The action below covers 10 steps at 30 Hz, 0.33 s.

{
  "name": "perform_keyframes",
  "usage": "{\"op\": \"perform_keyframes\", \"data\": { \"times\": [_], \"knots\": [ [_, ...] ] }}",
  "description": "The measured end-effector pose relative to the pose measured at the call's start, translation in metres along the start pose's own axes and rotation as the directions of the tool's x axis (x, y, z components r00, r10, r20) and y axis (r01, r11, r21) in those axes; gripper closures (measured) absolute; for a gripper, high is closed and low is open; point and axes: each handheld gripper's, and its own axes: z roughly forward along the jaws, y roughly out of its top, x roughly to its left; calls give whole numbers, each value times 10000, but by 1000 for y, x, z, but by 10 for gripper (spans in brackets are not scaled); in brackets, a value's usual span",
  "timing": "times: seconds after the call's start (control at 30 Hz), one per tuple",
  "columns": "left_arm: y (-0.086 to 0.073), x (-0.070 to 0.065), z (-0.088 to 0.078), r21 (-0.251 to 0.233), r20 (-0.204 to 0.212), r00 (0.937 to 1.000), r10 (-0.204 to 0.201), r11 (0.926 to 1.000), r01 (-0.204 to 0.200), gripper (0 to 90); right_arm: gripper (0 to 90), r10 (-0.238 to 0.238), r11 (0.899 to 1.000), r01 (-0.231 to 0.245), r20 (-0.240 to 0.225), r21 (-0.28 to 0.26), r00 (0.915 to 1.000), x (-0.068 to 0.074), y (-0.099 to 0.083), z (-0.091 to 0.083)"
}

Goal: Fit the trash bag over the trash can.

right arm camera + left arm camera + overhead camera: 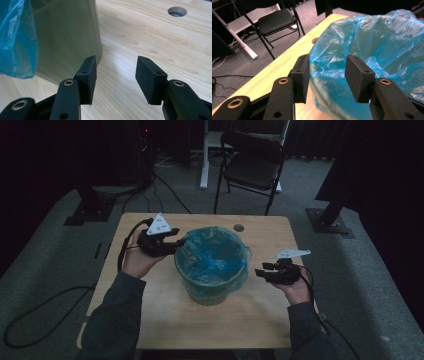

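At a small wooden desk [150, 320] in a dim room, I held my left claw [176, 241] at the left rim of a bin [212, 292] lined with a blue plastic bag [212, 257], its jaws spread wide with nothing between them. In the left gripper view the bag's [374, 50] crumpled edge lay just ahead of the two pads [358, 75], close but not pinched. My right claw [261, 271] hovered near the bin's right side, low over the desk, its jaws likewise wide apart and empty; the right gripper view looked past them at the bin's [67, 37] pale green wall, a fold of the bag [16, 37] draped over it, and a round cable hole [177, 11] in the desk top. The bin stood near the middle of the desk, the bag folded out over its rim all the way round. A black folding chair [252, 165] stood beyond the far edge.

I judged the work to be at the approach: both claws positioned on either side of the liner, neither gripping it. The next move, as I read it, called for easing the left claw forward so the bag's edge slid between the pads, then closing on the thin film alone, while the right claw rose to the opposite rim to take a matching hold.
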Motion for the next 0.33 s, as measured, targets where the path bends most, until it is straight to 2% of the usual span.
{"op": "perform_keyframes", "data": {
  "times": [0.33],
  "knots": [
    [-31,9,-8,-240,-376,9966,-740,9970,731,546,508,-4,10000,4,-5,44,10000,-1,0,1]
  ]
}}
